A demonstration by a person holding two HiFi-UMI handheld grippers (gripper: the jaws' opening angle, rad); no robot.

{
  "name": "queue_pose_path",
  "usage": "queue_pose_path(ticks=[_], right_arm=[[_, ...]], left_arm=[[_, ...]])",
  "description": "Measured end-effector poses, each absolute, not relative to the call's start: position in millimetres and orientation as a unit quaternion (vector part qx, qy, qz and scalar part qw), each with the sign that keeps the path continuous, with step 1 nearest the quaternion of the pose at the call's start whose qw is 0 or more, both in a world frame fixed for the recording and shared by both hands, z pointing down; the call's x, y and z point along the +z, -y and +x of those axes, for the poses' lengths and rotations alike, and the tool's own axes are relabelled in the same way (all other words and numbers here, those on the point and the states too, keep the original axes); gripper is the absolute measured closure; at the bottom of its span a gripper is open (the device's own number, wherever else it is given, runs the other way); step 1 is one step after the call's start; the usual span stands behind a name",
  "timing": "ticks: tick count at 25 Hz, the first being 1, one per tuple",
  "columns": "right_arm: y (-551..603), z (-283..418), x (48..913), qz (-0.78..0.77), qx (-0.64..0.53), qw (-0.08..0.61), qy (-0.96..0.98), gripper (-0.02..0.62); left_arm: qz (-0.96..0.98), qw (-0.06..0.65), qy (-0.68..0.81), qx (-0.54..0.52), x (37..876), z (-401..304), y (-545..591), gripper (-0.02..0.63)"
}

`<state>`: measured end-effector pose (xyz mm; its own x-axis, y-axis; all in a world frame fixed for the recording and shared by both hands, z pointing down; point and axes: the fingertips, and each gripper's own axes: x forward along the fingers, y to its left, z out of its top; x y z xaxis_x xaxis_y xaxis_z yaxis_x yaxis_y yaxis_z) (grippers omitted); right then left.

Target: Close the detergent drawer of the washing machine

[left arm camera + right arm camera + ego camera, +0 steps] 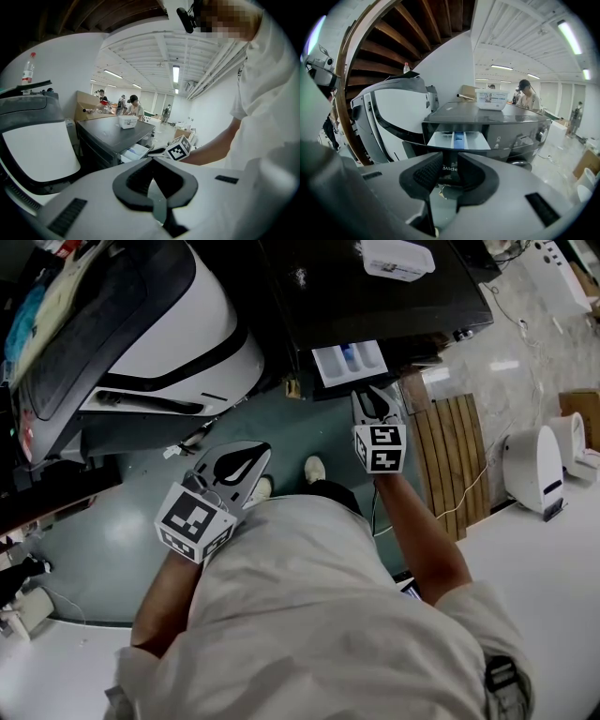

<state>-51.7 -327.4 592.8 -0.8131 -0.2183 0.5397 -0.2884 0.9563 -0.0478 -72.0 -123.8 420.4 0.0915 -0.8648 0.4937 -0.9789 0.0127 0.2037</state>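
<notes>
Head view: dark washing machine at top of frame. Its detergent drawer is pulled out from the front, white tray with a blue insert exposed. A white box sits on the machine's lid.

Right gripper: arm extended forward, tips just below the front edge of the drawer. Contact with the drawer cannot be confirmed from above. In the right gripper view the gripper has its jaws a narrow gap apart with nothing between the pads. The machine's front panel shows through the gap. The open drawer sits directly above and beyond the tips, centred on them.

Left gripper: held low and back near the person's body, over the green floor, well apart from the drawer. In the left gripper view its jaw tips meet, empty. The drawer and the right gripper's marker cube are visible beyond it.

Surroundings: a large white and black machine stands left of the washing machine. A slatted wooden board lies on the floor to the right, beside the person's right arm.
</notes>
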Motion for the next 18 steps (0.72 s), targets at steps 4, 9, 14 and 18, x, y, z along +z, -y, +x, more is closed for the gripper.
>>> queue_pose_path(ticks=[4, 9, 14, 18], right_arm=[[329, -56, 593, 0.133, 0.06, 0.277, 0.95, 0.508], [332, -62, 592, 0.132, 0.06, 0.277, 0.95, 0.508], [333, -66, 593, 0.133, 0.059, 0.277, 0.95, 0.508], [334, -69, 593, 0.132, 0.058, 0.276, 0.95, 0.508]], left_arm=[[0.693, 0.254, 0.665, 0.112, 421, -73, 124, 0.611], [0.693, 0.253, 0.666, 0.111, 420, -76, 125, 0.611], [0.69, 0.253, 0.669, 0.111, 420, -79, 124, 0.611], [0.688, 0.254, 0.67, 0.109, 421, -81, 124, 0.611]])
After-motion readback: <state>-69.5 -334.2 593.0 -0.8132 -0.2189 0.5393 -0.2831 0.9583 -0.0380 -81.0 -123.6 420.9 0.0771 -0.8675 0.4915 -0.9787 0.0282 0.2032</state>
